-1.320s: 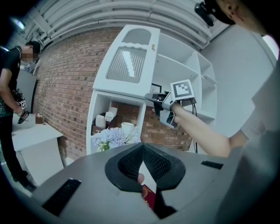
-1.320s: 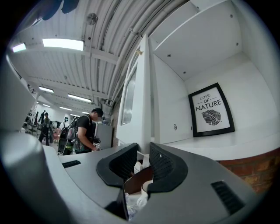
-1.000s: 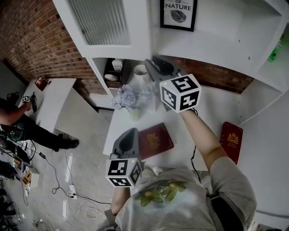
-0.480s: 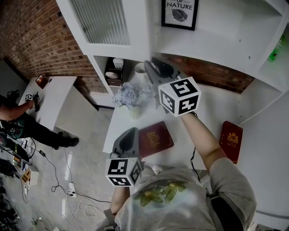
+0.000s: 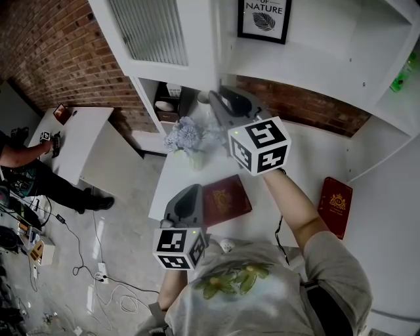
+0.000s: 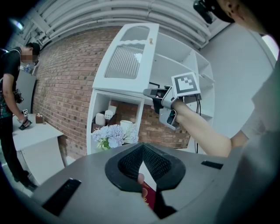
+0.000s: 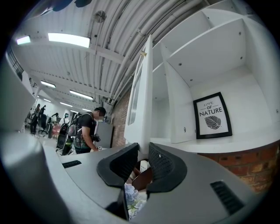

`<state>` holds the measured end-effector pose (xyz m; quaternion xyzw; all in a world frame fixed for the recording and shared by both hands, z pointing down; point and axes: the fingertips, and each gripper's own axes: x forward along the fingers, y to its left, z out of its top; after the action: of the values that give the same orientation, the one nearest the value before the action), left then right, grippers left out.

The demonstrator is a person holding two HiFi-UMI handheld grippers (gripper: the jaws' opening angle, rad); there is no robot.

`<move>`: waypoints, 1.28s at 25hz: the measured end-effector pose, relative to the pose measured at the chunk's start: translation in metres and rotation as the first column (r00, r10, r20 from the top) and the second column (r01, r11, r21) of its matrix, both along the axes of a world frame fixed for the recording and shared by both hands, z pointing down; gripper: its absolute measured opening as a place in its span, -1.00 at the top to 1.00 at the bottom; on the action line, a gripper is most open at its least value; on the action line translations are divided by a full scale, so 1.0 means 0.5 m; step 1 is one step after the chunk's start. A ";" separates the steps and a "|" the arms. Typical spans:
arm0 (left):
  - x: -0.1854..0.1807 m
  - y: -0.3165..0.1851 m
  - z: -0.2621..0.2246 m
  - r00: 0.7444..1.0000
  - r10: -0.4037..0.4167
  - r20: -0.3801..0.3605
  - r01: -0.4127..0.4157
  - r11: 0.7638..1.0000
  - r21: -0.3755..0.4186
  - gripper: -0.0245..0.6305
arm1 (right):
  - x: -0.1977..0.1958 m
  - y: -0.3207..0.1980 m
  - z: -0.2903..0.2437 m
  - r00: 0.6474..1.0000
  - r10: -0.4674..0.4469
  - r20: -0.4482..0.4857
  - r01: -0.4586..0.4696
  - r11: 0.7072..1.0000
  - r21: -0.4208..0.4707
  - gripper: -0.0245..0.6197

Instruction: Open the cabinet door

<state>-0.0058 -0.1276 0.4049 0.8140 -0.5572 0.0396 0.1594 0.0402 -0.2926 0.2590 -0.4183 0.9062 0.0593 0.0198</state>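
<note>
The white cabinet door (image 5: pixel 157 33) with its ribbed glass pane stands swung out to the left of the open shelf unit. My right gripper (image 5: pixel 214 100) is raised to the door's lower free edge. In the right gripper view the jaws (image 7: pixel 142 153) are shut on that thin edge of the door (image 7: pixel 142 96). The left gripper view shows the same door (image 6: pixel 127 61) with the right gripper (image 6: pixel 151 92) at its corner. My left gripper (image 5: pixel 189 192) hangs low over the white counter, shut (image 6: pixel 141 148) with nothing in it.
A vase of pale blue flowers (image 5: pixel 187 141) stands on the counter below the door. A red book (image 5: pixel 224 200) lies by my left gripper, another red book (image 5: pixel 336 205) at the right. A framed print (image 5: pixel 262 18) leans in the shelf. A person (image 5: pixel 26 177) stands by a white table (image 5: pixel 75 141).
The right gripper has drawn slightly toward me with the door edge, and the door has swung a little further out. The left gripper has stayed put.
</note>
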 end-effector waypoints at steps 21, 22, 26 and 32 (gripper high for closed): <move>0.011 0.000 -0.004 1.000 0.009 0.026 -0.008 1.000 -0.013 0.90 | -0.024 0.052 -0.002 1.000 -0.024 -0.014 0.024 1.000 0.016 0.69; 0.009 0.000 -0.003 1.000 0.007 0.028 -0.006 1.000 -0.015 0.90 | -0.025 0.054 -0.002 1.000 -0.020 -0.013 0.020 1.000 0.018 0.68; -0.004 0.004 0.010 0.999 -0.012 0.032 0.013 1.000 -0.024 0.90 | -0.032 0.065 -0.003 1.000 -0.010 -0.011 0.010 1.000 0.025 0.69; -0.016 0.005 0.006 1.000 -0.009 0.024 0.009 1.000 -0.018 0.90 | -0.046 0.088 -0.004 1.000 -0.020 -0.014 0.020 0.999 0.034 0.69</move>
<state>-0.0137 -0.1253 0.4078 0.8094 -0.5624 0.0538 0.1604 0.0174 -0.2484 0.2569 -0.4083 0.9093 0.0773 0.0212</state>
